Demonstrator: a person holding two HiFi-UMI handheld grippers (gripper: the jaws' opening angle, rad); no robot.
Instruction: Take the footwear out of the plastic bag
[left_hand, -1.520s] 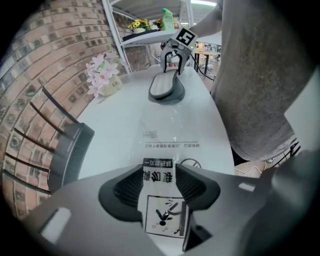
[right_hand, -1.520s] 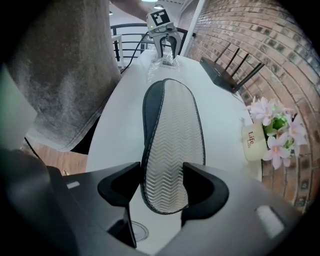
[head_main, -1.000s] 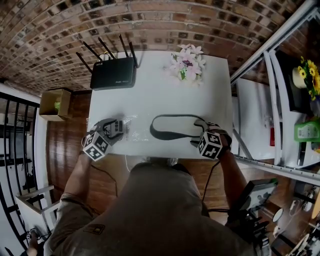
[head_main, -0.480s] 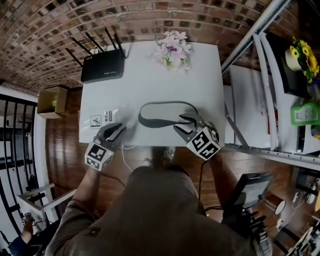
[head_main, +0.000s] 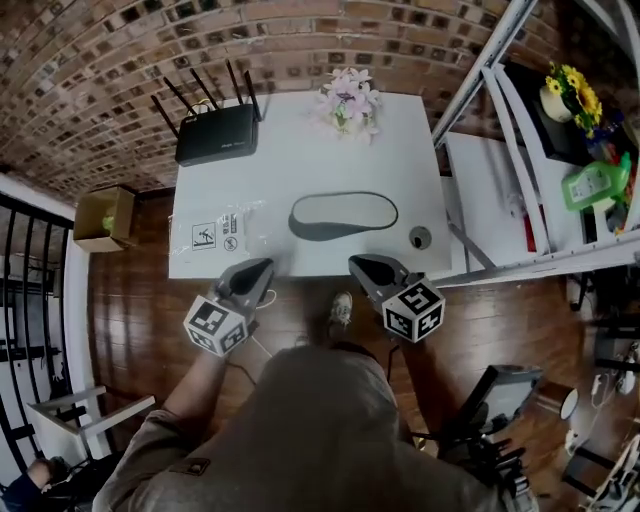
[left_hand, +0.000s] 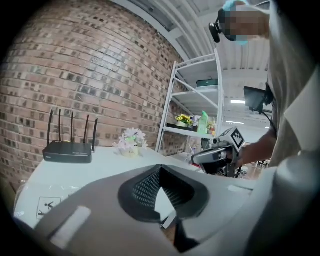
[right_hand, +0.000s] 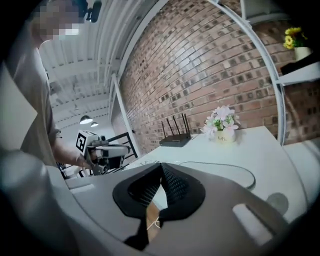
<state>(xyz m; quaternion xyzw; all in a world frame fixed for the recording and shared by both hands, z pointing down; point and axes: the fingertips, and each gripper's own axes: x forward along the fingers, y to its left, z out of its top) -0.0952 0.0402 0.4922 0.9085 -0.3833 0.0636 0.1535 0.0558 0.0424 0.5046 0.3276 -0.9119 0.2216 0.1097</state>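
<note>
The grey flat footwear (head_main: 343, 215) lies alone in the middle of the white table (head_main: 300, 160); its thin dark edge (right_hand: 240, 172) shows in the right gripper view. To its left the clear plastic bag (head_main: 225, 232) with printed labels lies flat; it also shows in the left gripper view (left_hand: 47, 205). Both grippers hover off the table's near edge, apart from both things. My left gripper (head_main: 265, 266) (left_hand: 160, 172) has just closed with nothing between its jaws. So has my right gripper (head_main: 356, 264) (right_hand: 161, 170). Each shows in the other's view, the right gripper (left_hand: 217, 155) and the left gripper (right_hand: 102, 150).
A black router (head_main: 217, 133) stands at the table's back left and a pot of pale flowers (head_main: 348, 100) at the back middle. A small round thing (head_main: 420, 237) sits near the front right corner. A metal rack (head_main: 520, 150) stands to the right, a cardboard box (head_main: 105, 215) on the floor left.
Both grippers have drawn back off the table toward the person, risen, rolled, and gone from open to shut. The left one left the bag; the right one left the footwear's end.
</note>
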